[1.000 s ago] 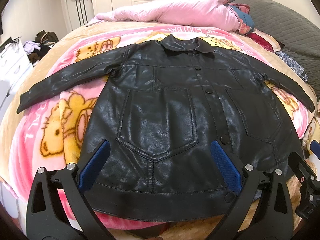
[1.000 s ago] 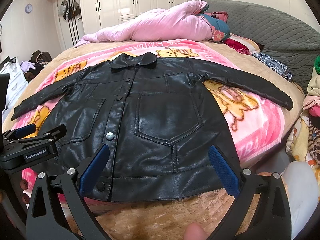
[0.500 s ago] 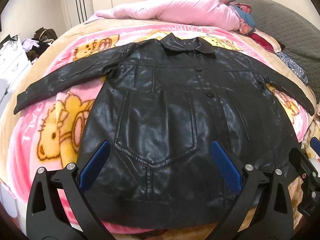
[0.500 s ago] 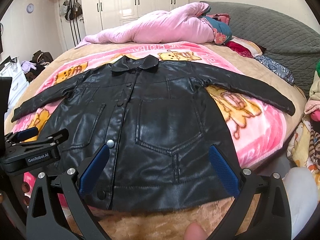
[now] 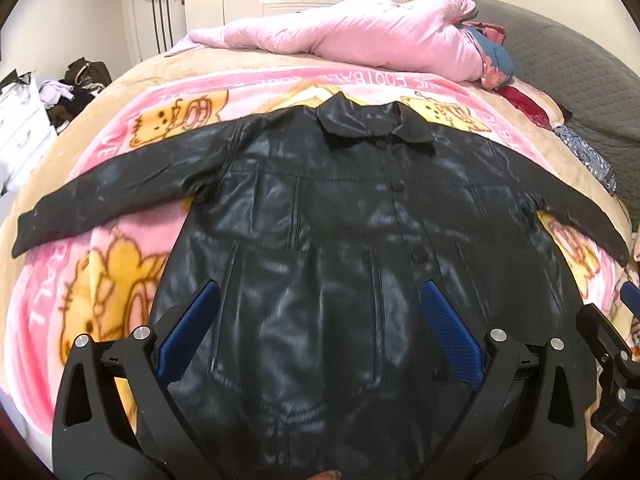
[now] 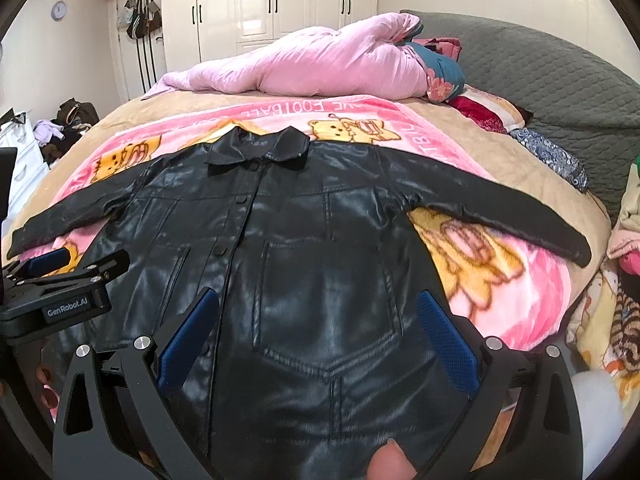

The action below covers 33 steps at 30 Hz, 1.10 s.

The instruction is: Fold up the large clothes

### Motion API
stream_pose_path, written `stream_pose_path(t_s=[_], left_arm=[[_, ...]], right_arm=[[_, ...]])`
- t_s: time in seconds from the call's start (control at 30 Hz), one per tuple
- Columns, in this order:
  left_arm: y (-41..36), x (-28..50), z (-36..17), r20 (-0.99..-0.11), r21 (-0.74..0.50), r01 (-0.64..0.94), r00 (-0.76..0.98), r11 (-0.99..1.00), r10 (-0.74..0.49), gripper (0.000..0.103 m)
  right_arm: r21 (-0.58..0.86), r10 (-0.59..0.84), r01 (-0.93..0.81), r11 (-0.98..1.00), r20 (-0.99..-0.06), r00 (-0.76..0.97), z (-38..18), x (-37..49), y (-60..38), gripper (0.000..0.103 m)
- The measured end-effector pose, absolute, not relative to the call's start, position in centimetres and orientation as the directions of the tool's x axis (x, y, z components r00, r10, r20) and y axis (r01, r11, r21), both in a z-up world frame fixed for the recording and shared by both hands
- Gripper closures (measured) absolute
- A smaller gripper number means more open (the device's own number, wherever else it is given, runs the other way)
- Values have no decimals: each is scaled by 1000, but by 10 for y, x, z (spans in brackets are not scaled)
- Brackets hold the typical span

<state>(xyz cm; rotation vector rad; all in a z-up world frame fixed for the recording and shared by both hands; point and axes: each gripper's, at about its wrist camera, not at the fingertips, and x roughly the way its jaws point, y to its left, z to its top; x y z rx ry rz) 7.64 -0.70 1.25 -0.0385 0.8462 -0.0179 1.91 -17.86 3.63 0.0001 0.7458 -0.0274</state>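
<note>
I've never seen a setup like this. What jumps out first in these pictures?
A shiny black leather jacket lies flat, buttoned, sleeves spread, on a pink cartoon-bear blanket covering the bed. Two open hand-held grippers with blue pads, left hand-held gripper and right hand-held gripper, hover over its lower half. Behind it lies a bunched pink quilt.

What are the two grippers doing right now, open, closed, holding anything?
Left gripper: open, holding nothing, poised over the lower front of the black leather jacket.
Right gripper: open, holding nothing, over the same jacket's lower front.
</note>
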Motion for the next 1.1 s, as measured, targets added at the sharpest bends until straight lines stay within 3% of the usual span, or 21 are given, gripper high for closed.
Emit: stream_pose_path(t_s=[0.63,1.1], left_arm=[[-35,166,17,-752,-55,-8,659,998,-36,9],[-76,219,11,-756,-18,19,654,1000,-26,9]], right_arm=[[19,-55,94,995,-685,727,50,115,-221,4],[129,-96,268,955,-719,689,27,166,-314,4]])
